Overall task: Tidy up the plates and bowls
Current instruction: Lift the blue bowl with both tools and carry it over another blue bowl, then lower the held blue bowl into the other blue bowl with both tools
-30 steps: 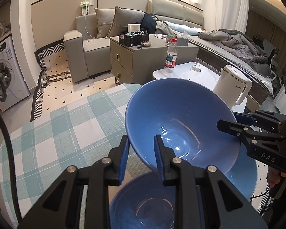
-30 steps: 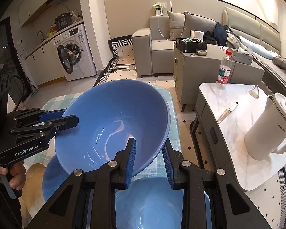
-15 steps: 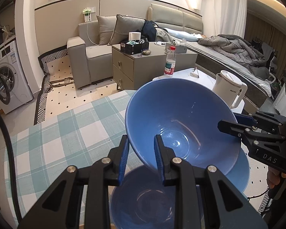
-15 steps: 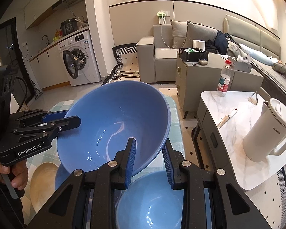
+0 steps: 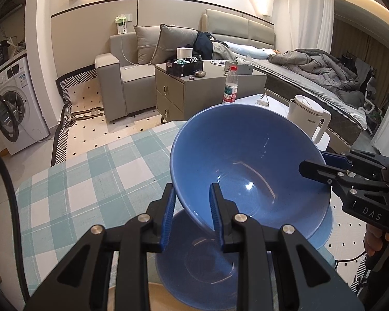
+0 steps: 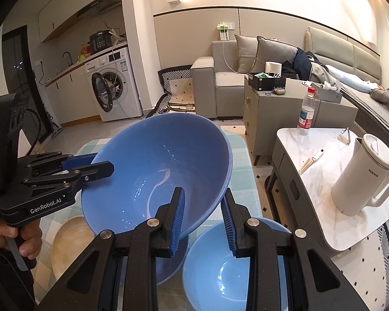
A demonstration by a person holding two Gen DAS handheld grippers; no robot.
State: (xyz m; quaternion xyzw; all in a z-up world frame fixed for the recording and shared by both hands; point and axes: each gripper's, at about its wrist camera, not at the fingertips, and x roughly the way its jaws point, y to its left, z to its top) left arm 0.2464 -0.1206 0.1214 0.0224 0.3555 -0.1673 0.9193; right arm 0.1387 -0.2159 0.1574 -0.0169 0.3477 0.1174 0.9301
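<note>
A large blue bowl (image 5: 249, 165) (image 6: 158, 171) hangs in the air above the table, held by both grippers on opposite rims. My left gripper (image 5: 192, 215) is shut on its near rim and also shows in the right wrist view (image 6: 101, 165). My right gripper (image 6: 202, 217) is shut on the other rim and shows in the left wrist view (image 5: 313, 167). Below it sit a darker blue bowl (image 5: 207, 267) (image 6: 168, 261), a lighter blue bowl (image 6: 228, 274) and a tan wooden plate (image 6: 67, 246).
The table has a green and white checked cloth (image 5: 90, 181). A white marble side table (image 6: 324, 171) to the right carries a white kettle (image 6: 363, 178) and a water bottle (image 6: 307, 111). A grey cabinet (image 5: 192, 88), sofa and washing machine (image 5: 10, 108) stand beyond.
Both grippers have lifted the large blue bowl higher above the bowls on the table. The grip on both rims is unchanged.
</note>
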